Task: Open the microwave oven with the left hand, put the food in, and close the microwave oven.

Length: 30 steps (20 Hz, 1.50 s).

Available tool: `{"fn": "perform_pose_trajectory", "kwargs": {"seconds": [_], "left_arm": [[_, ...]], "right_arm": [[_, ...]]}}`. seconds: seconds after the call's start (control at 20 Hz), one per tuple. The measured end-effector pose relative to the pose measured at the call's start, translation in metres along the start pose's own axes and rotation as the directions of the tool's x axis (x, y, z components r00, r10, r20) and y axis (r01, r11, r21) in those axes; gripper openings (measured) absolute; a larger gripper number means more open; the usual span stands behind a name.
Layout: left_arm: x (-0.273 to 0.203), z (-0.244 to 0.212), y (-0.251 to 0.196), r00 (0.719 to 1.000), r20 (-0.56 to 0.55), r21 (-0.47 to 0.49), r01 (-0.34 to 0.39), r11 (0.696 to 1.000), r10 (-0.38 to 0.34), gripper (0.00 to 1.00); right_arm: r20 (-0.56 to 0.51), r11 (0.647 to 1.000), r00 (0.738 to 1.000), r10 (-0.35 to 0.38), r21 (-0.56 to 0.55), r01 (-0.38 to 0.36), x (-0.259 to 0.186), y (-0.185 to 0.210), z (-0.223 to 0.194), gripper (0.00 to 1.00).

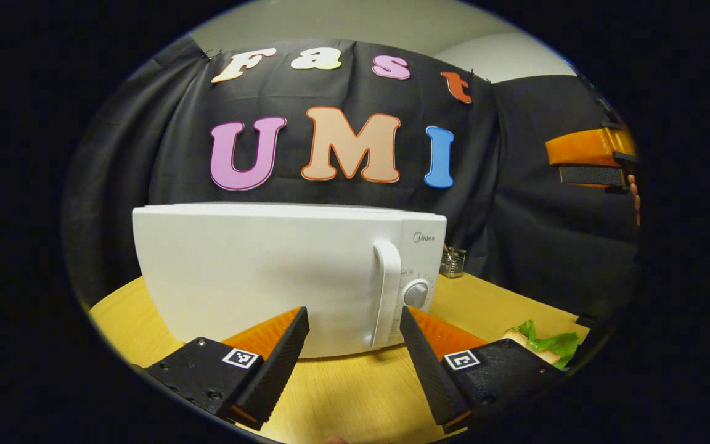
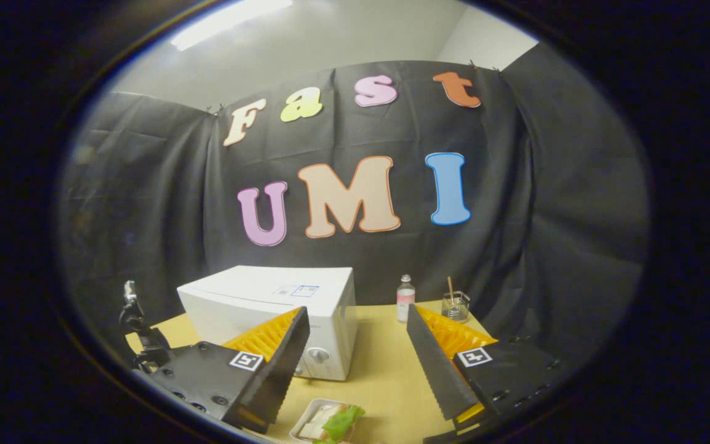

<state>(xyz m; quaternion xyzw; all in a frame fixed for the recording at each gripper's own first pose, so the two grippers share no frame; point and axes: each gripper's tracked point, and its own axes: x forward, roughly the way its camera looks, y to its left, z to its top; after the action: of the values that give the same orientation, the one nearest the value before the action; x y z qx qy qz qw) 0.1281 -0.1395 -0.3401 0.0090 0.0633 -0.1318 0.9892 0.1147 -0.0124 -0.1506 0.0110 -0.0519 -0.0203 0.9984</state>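
A white microwave oven (image 1: 281, 271) stands on the wooden table (image 1: 342, 394) with its door shut. Its vertical handle (image 1: 387, 296) and a round knob (image 1: 416, 293) are on its right side. My left gripper (image 1: 354, 364) is open just in front of the door, its fingers either side of the handle's lower end, not touching it. Food, a sandwich with green lettuce (image 1: 546, 344), lies at the right. In the right gripper view the microwave oven (image 2: 275, 314) sits at the left, and the sandwich rests in a white tray (image 2: 329, 423) below my open right gripper (image 2: 358, 364), which hangs above it.
A small clear bottle (image 2: 405, 298) and a glass jar with a stick in it (image 2: 456, 304) stand at the back of the table (image 2: 386, 370). The other gripper's body (image 1: 589, 157) shows high at the right in the left gripper view. A dark clamp (image 2: 136, 327) sits at the table's left edge.
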Motion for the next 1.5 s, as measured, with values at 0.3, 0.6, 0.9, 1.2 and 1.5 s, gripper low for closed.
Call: {"fn": "perform_pose_trajectory", "kwargs": {"seconds": [0.3,0.6,0.9,1.2,1.5], "left_arm": [[0.036,-0.019,-0.017,0.998,-0.022,-0.004,-0.052,0.999,0.052,0.94],[0.058,-0.029,-0.020,0.993,-0.050,-0.002,-0.109,0.994,0.108,0.75],[0.070,-0.038,-0.023,0.993,-0.068,-0.092,-0.098,0.991,0.092,0.67],[0.071,-0.044,-0.018,0.985,-0.092,-0.037,-0.149,0.988,0.145,0.30],[0.070,-0.044,-0.017,0.988,-0.078,-0.028,-0.137,0.990,0.134,0.22]], "right_arm": [[0.026,0.990,0.996,-0.083,0.119,0.080,-0.003,-0.035,-0.042,0.97],[-0.028,0.971,0.978,-0.208,0.116,0.209,-0.007,-0.086,-0.090,0.97],[-0.065,0.976,0.982,-0.175,0.120,0.182,-0.017,-0.092,-0.118,0.92],[-0.080,0.979,0.977,-0.197,0.039,0.201,-0.023,-0.099,-0.125,0.92],[-0.108,0.985,0.982,-0.154,0.059,0.161,-0.028,-0.081,-0.132,0.92]]}}
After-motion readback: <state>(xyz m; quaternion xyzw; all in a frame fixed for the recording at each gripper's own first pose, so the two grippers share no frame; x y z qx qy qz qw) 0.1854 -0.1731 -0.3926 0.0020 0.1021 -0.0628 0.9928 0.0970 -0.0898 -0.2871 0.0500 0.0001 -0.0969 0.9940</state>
